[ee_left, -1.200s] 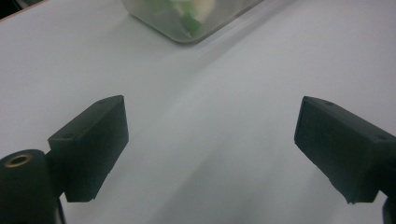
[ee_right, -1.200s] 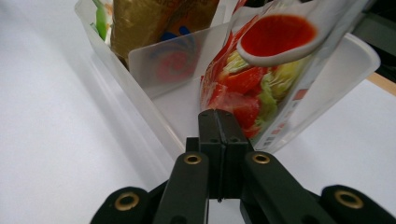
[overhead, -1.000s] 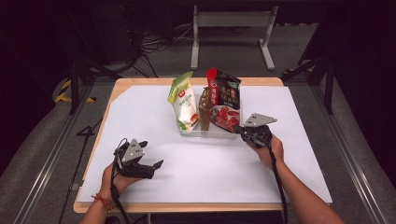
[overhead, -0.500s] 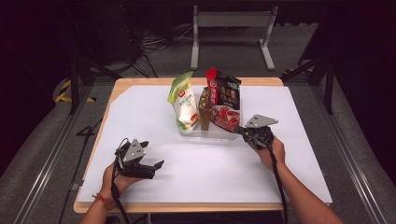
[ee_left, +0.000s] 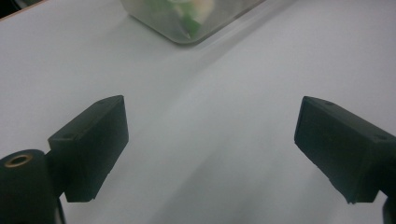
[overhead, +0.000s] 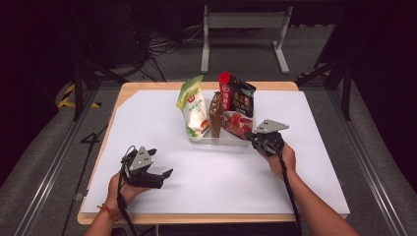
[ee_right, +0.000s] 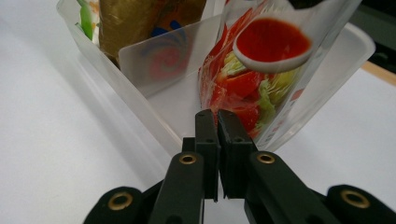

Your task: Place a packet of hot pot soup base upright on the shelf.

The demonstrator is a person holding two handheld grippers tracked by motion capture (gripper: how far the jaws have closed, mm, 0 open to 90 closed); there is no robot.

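The fingers [ee_right: 219, 140] of the right gripper [overhead: 256, 139] are pressed together with almost no gap, and nothing is seen between them. Their tips are at the near wall of a clear plastic bin [ee_right: 154, 126], just in front of a snack bag with red and green printing [ee_right: 252, 88]; whether they touch the wall I cannot tell.

The fingers [ee_left: 93, 140] of the left gripper [overhead: 160, 178] stand wide apart and hold nothing. Between them there is only bare white sheet [ee_left: 210, 140], and the corner of the bin is far ahead, blurred.

In the high view the bin [overhead: 231, 142] stands a little behind the middle of the surface. In it stand upright a green and white bag [overhead: 193, 105], a narrow golden-brown packet [overhead: 215, 114] and a red and black bag [overhead: 237, 105]. The left gripper is well apart from the bin, near the front left.

The surface [overhead: 290, 86] is light wood, covered almost fully by the white sheet. Around it the room is dark, with a grey floor, cables, and a metal stand [overhead: 243, 22] behind.

The lower parts of the bags are hidden behind the cloudy bin wall, and the printed text is too small to read.
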